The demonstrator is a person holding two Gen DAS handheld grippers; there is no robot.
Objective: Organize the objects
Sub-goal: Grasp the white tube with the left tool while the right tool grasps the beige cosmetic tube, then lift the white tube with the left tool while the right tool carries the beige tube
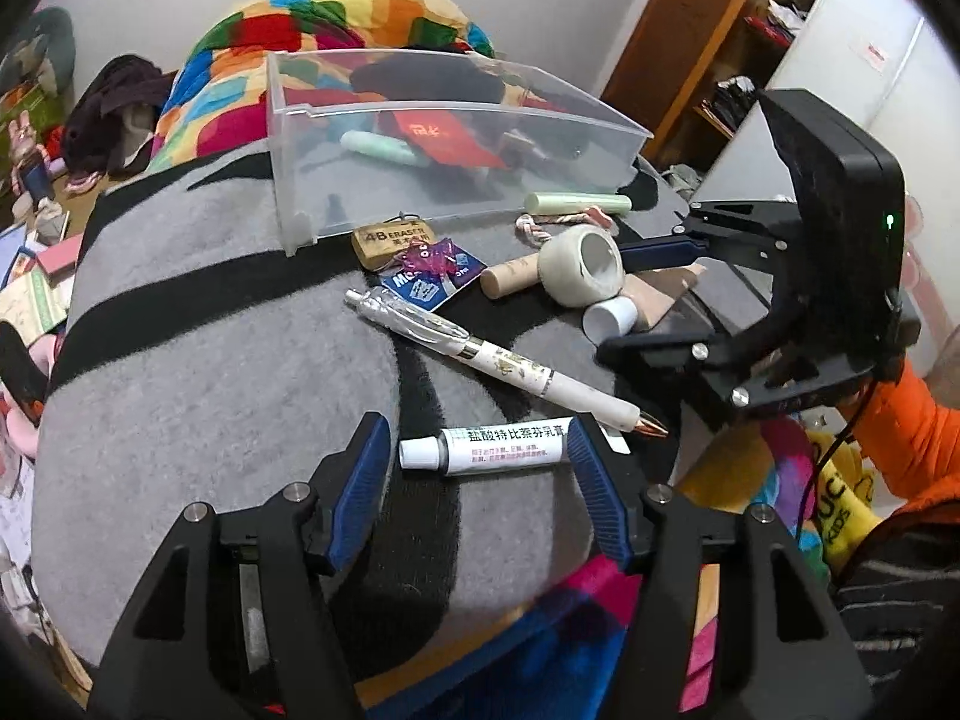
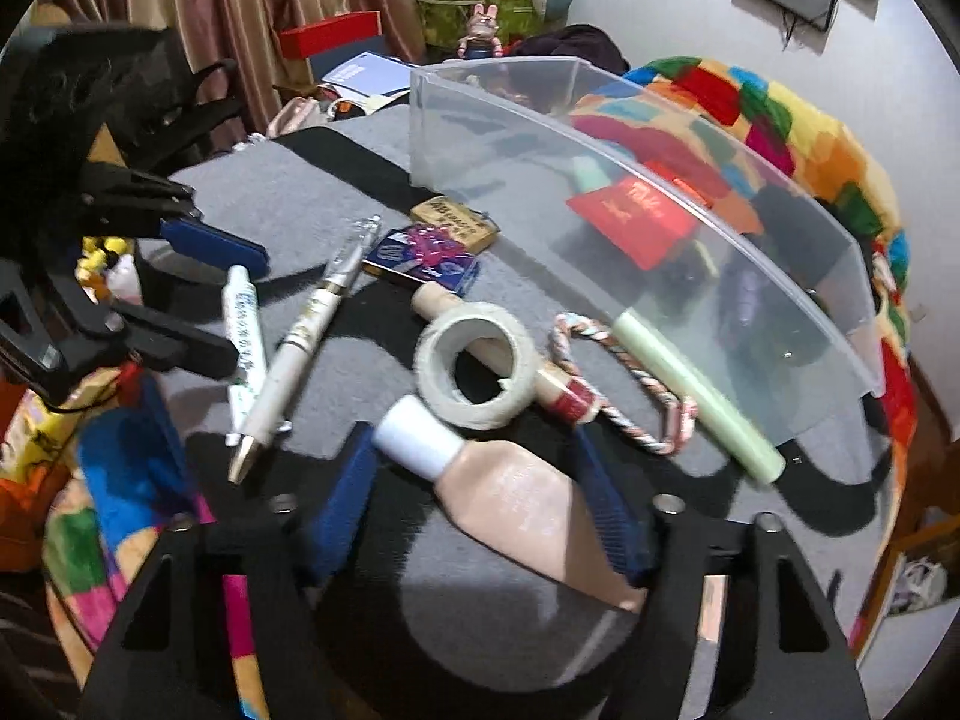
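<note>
In front of the clear bin [image 1: 300, 138], on the grey blanket [image 1: 210, 360], loose things lie scattered: an eraser [image 1: 393, 240] against the bin's front wall, a pen [image 1: 510, 360] farther out, and a tape roll [image 2: 474, 366] nearer the bin. Farthest from the bin, the left gripper [image 1: 477, 468] stands open astride a white ointment tube [image 1: 498, 450], with a sliver of gap at the cap. Closer to the bin, the right gripper [image 2: 480, 498] brackets a pink tube [image 2: 516, 498]; whether its pads press it I cannot tell.
</note>
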